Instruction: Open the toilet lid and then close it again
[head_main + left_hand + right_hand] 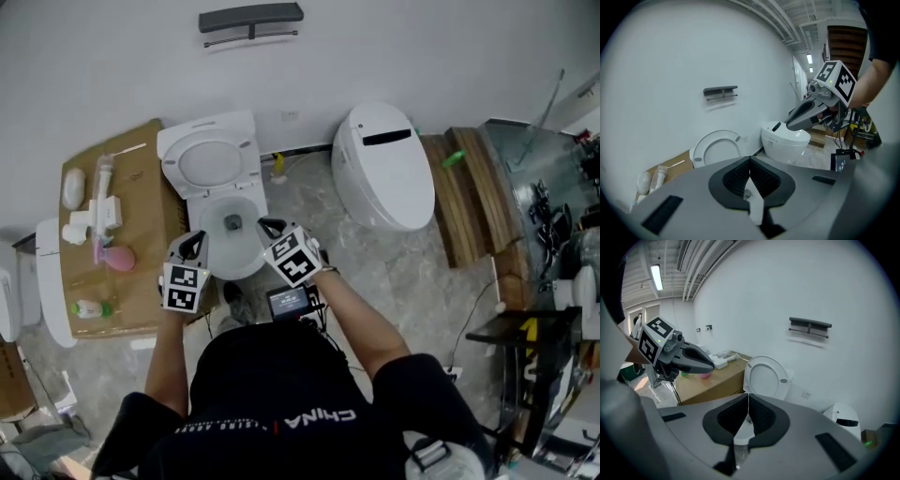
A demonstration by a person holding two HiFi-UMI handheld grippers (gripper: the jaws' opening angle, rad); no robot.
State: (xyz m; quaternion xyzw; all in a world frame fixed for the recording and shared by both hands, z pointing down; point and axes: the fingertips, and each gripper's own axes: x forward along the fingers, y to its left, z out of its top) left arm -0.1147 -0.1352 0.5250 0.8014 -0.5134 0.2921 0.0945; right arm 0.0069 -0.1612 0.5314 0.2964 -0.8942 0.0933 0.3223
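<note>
The white toilet (246, 264) stands against the wall with its lid (211, 159) raised and leaning back, and the bowl is open below. Both grippers hang over the bowl's front rim, touching nothing. My left gripper (192, 246) is shut and empty at the bowl's left side. At the right side my right gripper (270, 228) is also shut and empty. In the left gripper view the closed jaws (750, 161) point toward the raised lid (718, 147), with the right gripper (806, 115) alongside. The right gripper view shows its shut jaws (748, 399) below the lid (764, 378), and the left gripper (689, 359) beside them.
A second white toilet (384, 169) with its lid down stands to the right. A cardboard box (141, 216) on the left carries bottles and a pink item. Wooden boards (473, 187) and cluttered equipment (534, 356) lie at the far right. A dark rail (250, 21) is fixed to the wall.
</note>
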